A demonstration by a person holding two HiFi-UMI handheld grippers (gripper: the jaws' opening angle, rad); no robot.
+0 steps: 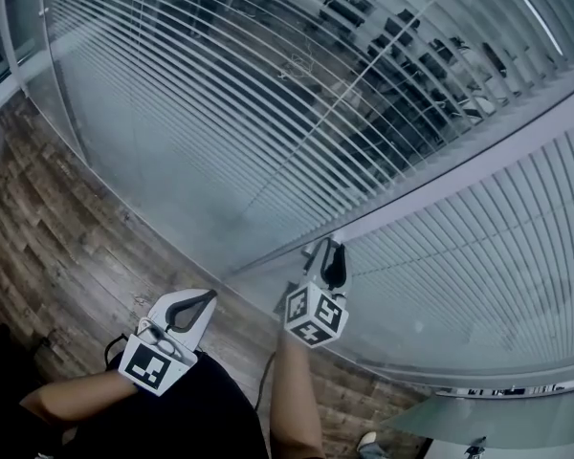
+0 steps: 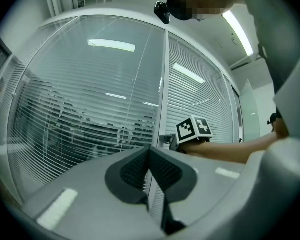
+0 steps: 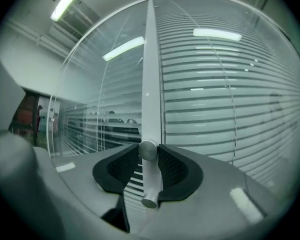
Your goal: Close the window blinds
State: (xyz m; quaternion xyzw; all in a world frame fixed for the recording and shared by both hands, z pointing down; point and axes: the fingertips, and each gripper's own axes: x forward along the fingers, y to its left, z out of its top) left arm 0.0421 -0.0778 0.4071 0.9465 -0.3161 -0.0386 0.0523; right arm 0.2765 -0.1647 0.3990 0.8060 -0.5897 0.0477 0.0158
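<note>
The blinds sit behind glass in two panes. The left pane (image 1: 268, 84) has its slats open, with a dark office showing through; the right pane (image 1: 478, 256) looks whiter and more closed. A pale frame post (image 1: 440, 180) divides them. In the right gripper view, a round metal knob (image 3: 148, 150) stands out from that post (image 3: 151, 74). My right gripper (image 3: 149, 153) is shut on it, with the black pads (image 3: 172, 166) pressing both sides. My left gripper (image 1: 203, 299) hangs back from the glass, its jaws shut and empty (image 2: 150, 151).
Wood-pattern floor (image 1: 67, 247) runs along the foot of the glass wall. In the left gripper view, the right gripper's marker cube (image 2: 194, 129) and a forearm (image 2: 230, 151) reach to the post. The person's dark clothing (image 1: 172, 419) fills the bottom of the head view.
</note>
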